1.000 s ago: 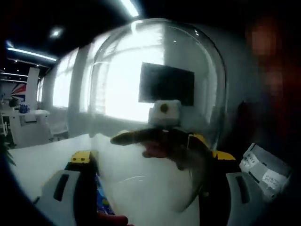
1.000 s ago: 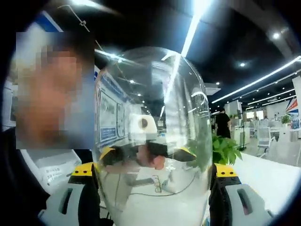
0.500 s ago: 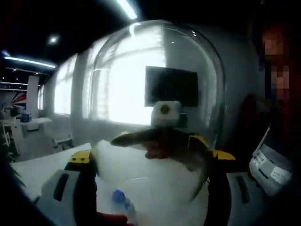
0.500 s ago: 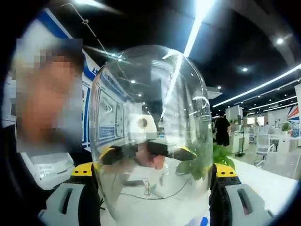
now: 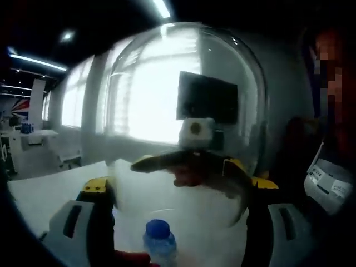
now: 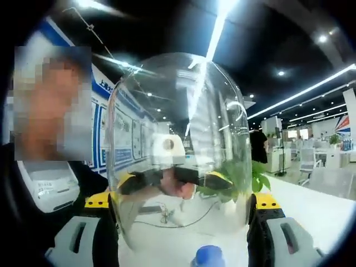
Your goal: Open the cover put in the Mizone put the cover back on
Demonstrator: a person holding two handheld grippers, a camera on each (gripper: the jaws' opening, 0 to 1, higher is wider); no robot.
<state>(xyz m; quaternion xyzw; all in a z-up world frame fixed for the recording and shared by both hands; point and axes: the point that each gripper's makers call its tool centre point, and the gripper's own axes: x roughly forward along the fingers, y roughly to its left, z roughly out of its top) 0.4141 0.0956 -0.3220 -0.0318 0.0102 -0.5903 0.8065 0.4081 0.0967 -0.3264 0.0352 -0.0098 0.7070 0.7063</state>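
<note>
Between both grippers, the clear dome cover (image 5: pixel 183 111) is clamped on opposite sides, left gripper (image 5: pixel 178 222) and right gripper (image 6: pixel 183 228) each closed on its wall, held up off the white table (image 6: pixel 322 206). Blue-capped Mizone bottle (image 5: pixel 158 239) now sits under the dome's open rim at the bottom of both views; a second ago only its edge showed in the left gripper view. Likely cover is lowering over the bottle, so the final step looks underway; person's badge (image 5: pixel 328 186) sits behind.

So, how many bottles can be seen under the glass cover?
1. A blue-capped bottle stands low between the left tongs; the right gripper view shows the same bottle below the glass cover. Others may be hidden.
</note>
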